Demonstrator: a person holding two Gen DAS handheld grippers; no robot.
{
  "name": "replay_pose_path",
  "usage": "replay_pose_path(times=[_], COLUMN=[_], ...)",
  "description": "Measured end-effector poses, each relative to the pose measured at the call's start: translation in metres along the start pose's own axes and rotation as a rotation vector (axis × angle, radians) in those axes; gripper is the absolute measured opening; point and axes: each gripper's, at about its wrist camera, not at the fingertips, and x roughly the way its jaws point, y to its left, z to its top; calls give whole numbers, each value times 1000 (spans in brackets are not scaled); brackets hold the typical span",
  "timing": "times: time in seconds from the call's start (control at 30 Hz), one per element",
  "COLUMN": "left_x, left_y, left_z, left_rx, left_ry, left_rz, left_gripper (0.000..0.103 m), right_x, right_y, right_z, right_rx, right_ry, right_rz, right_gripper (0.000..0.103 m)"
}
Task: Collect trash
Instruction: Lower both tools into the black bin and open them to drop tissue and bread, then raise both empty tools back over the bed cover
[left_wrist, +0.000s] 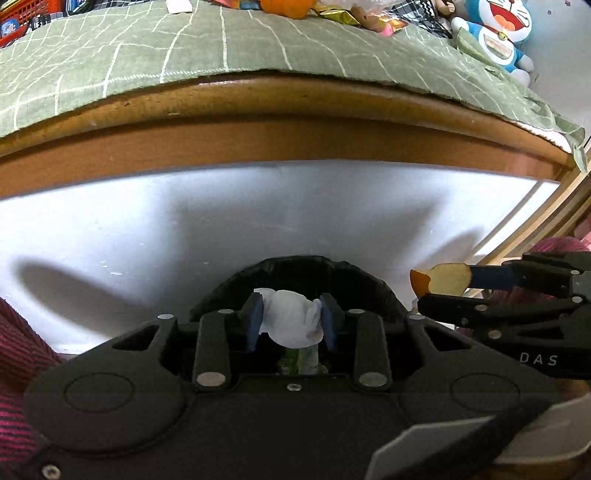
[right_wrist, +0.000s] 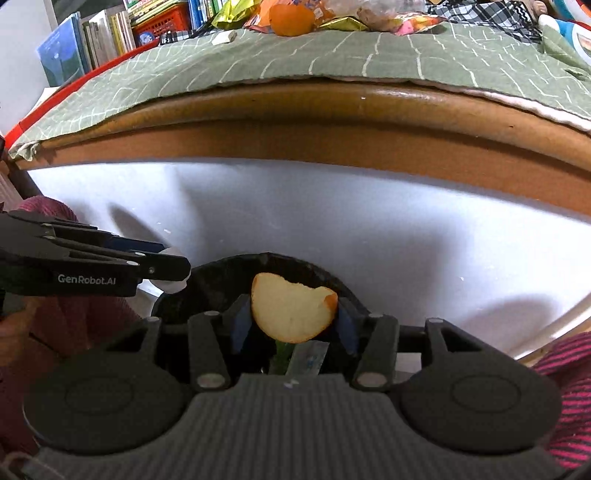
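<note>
Left wrist view: the left gripper (left_wrist: 291, 319) has its blue pads against a crumpled white tissue (left_wrist: 291, 323), held above a black-lined trash bin (left_wrist: 299, 271). Right wrist view: the right gripper (right_wrist: 293, 321) clamps a curved orange peel piece (right_wrist: 290, 312) over the same bin, below the wooden table edge (right_wrist: 332, 122).

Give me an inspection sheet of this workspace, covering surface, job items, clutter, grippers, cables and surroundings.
Surface: brown wooden table edge under a green checked cloth.
Job's things: crumpled white tissue; pale orange peel piece; black-lined bin below both.
Clutter: whole orange, shiny snack wrappers on the cloth.
Grippers: left gripper around the tissue; right gripper around the peel.
Cables: nothing seen.
Surroundings: row of books, blue plush toy, white wall.
</note>
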Motion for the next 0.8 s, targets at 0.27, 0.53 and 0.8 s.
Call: replay_pose_path(times=[0.27,0.53,0.8], left_x=[-4,-19,-66], left_y=[1,0,-4], left_z=[-1,2,28], left_rx=[-3,15,45], left_ry=[-10,-52,-191], left_rz=[2,9,-23], left_gripper=[57,67,73], right_x=[-1,-13,-50], right_y=[-1,-2,-3], right_z=[2,6,37], right_rx=[-5,-5,-12], right_ry=[-7,-39,-173], right_rz=[9,10,35], right_gripper=[73,73,74])
